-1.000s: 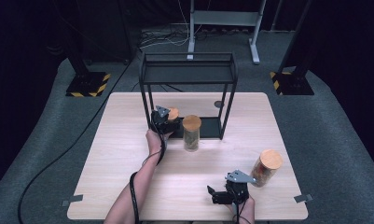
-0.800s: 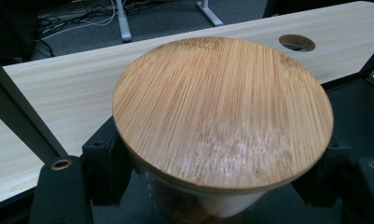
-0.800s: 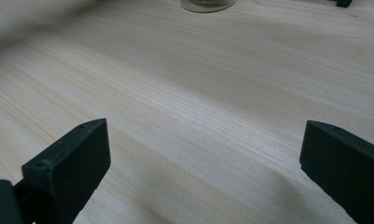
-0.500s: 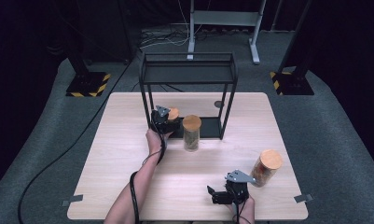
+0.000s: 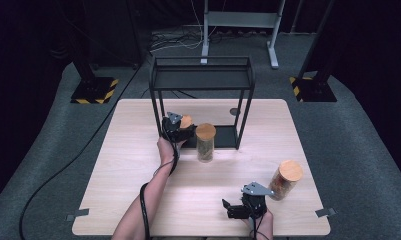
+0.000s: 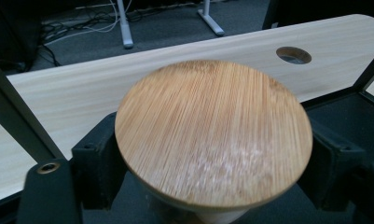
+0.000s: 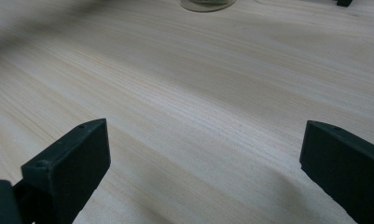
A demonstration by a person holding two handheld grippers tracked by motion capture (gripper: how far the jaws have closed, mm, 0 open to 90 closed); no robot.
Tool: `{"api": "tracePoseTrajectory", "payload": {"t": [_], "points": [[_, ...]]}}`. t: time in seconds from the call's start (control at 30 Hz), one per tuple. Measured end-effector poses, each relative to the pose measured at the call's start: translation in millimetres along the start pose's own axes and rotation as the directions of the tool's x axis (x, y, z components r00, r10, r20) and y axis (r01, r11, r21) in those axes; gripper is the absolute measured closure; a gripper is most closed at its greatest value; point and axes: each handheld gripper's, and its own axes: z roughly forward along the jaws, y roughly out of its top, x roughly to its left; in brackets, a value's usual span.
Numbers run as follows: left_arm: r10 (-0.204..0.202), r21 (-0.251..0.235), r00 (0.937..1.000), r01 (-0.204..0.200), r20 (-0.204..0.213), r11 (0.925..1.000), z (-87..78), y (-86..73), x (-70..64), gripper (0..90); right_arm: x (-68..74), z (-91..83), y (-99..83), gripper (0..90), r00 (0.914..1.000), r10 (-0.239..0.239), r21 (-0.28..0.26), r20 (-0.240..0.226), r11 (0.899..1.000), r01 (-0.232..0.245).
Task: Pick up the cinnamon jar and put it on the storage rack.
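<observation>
Clamped in my left claw is a jar with a round bamboo lid, a jaw pressed to each side of it just under the lid, at the front left leg of the black metal rack on the worktop. Just to its right stands a second lidded jar. Near the front edge my right claw rests with jaws wide apart, a third jar close beside it.

Bamboo-lidded jar upright (on rack's lower shelf)
</observation>
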Motion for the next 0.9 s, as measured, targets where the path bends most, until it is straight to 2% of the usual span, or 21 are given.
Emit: {"api": "tracePoseTrajectory", "payload": {"t": [0.1,0.53,0.9], "points": [[-0.001,-0.002,0.9999,0.001,-0.011,1.0000,-0.6,3.0,0.0,15.2,-0.1,0.0,0.0,1.0,1.0000,0.000,-0.001,0.000,1.000,0.000],[0.001,-0.007,1.0000,-0.001,0.005,1.0000,-6.9,22.7,-2.5,8.1,-0.1,0.1,0.0,1.0,1.0000,-0.001,0.002,0.000,1.000,0.001],[-0.027,0.002,0.9993,0.027,0.028,0.9996,-13.7,39.4,-1.5,6.0,0.1,0.0,0.0,1.0,1.0000,-0.001,0.000,0.001,1.000,0.001]]}}
